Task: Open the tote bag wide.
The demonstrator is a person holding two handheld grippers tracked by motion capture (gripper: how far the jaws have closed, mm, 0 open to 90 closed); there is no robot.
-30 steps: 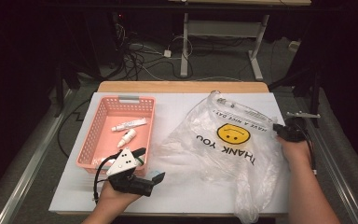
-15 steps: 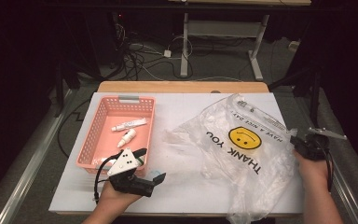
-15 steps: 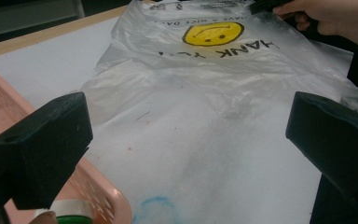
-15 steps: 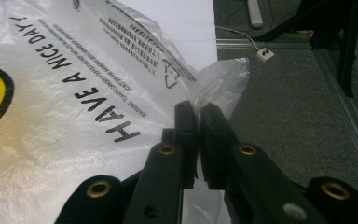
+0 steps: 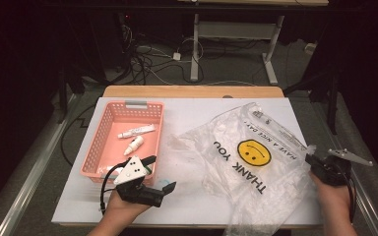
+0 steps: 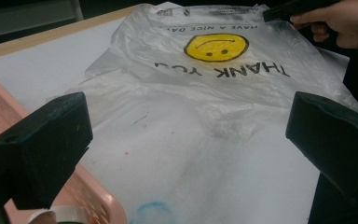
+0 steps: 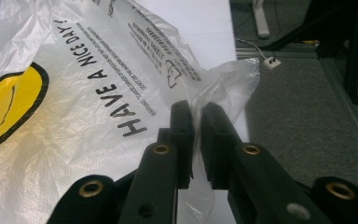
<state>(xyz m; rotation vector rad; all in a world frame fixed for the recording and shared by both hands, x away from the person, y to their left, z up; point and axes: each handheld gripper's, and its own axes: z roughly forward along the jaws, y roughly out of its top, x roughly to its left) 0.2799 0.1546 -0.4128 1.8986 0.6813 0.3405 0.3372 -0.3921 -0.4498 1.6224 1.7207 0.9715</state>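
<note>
item: clear thin plastic bag with yellow smiley print [image 5: 256,162], flat on the white table [image 5: 202,110]. right gripper [image 7: 196,121] clamped on its 3 o'clock edge; left gripper [image 6: 186,135] apart, idle. pull gently, level, to avoid tearing.

- Left tongs [image 5: 158,173]: black body, grey three-cornered plate with dark dots on top, a black cable looping off at 7 o'clock.
- Their jaws are broad, matte black blocks.
- Right tongs [image 7: 196,122]: black ribbed pads on black link arms with brass-coloured rivets; grey plate at 3 o'clock.
- Both forearms bare, no sleeves.
</note>
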